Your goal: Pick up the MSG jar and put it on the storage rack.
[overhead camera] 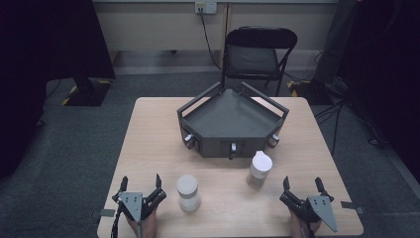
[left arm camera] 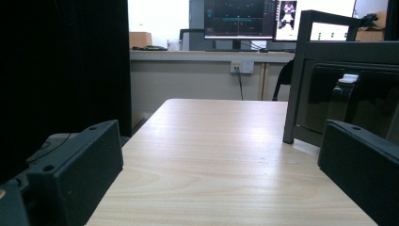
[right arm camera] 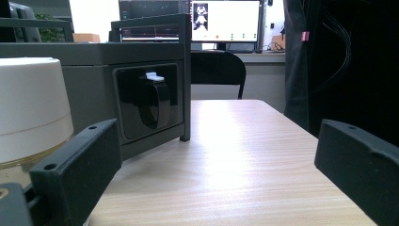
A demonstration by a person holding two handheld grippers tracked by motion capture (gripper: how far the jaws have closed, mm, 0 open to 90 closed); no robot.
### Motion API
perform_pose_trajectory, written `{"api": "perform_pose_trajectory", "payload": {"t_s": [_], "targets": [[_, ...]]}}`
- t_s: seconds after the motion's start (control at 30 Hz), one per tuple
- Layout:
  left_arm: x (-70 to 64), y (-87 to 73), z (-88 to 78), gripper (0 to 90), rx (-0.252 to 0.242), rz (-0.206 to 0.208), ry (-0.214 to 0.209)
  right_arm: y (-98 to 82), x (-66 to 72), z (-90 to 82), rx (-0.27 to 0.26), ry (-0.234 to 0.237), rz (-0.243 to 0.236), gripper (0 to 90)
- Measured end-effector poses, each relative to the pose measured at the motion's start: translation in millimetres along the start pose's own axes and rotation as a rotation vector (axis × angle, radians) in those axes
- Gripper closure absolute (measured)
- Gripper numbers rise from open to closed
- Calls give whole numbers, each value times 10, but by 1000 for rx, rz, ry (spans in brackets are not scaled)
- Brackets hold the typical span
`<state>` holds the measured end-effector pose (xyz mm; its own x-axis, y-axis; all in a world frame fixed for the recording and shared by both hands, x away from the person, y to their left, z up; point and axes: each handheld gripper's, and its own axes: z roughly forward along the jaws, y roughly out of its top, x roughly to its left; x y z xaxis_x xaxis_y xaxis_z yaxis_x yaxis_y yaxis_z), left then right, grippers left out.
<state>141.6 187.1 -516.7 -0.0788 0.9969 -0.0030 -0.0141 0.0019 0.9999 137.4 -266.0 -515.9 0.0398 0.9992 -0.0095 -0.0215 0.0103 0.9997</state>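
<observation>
Both grippers rested at the near edge of the wooden table, each with its jaws spread wide and nothing between them. The left gripper sat at the near left, and just to its right stood a white-capped jar, upright, close to the gripper's right jaw but not touching it. The right gripper sat at the near right corner, and a second jar, the white-lidded bottle, stood upright to its left and a little farther from the person, apart from the jaws. In the right gripper view that bottle's white lid loomed at the left edge, just beyond the left jaw, while bare tabletop lay between the two black jaws. In the left gripper view the gap between the jaws likewise held only bare wood. Beyond the two jars, at the middle of the table, stood a dark grey angular tray with raised rails and small knobs on its near faces; the bottle stood just in front of its near right side. A black folding chair stood past the far edge of the table.
</observation>
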Motion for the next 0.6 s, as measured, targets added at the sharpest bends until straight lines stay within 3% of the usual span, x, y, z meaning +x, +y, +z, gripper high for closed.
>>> {"api": "perform_pose_trajectory", "payload": {"t_s": [0.6], "targets": [[16,2,-1,1,1,-13,-2,-1,20,0,0,-11,-1,0]]}}
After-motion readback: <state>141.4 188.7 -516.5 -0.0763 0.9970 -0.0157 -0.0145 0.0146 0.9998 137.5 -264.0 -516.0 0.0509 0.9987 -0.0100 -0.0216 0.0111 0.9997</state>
